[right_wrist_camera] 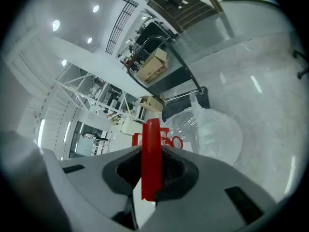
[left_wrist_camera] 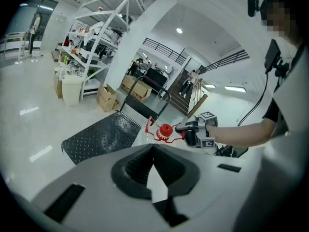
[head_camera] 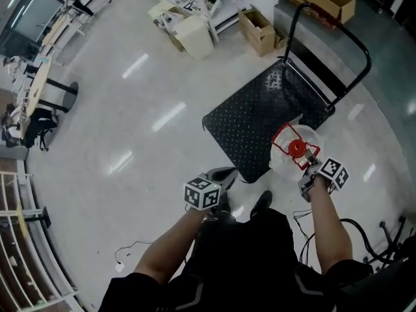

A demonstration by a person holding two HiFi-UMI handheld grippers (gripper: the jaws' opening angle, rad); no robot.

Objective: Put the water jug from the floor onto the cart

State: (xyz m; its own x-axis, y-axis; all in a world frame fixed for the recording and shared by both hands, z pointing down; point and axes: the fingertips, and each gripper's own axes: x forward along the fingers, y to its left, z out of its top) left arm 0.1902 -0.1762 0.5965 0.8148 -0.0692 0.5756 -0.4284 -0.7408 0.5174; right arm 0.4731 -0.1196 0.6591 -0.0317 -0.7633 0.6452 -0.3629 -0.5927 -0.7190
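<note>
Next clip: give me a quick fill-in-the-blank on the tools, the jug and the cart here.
The right tool is clamped on the ___ handle of the water jug. The left tool holds ___. The deck of the cart is ___ in colour.
Missing words: red; nothing; black.

Clear water jug [head_camera: 281,162] with red handle [right_wrist_camera: 150,153], black diamond-plate cart [head_camera: 253,119], glossy pale grey floor [head_camera: 130,122]
</note>
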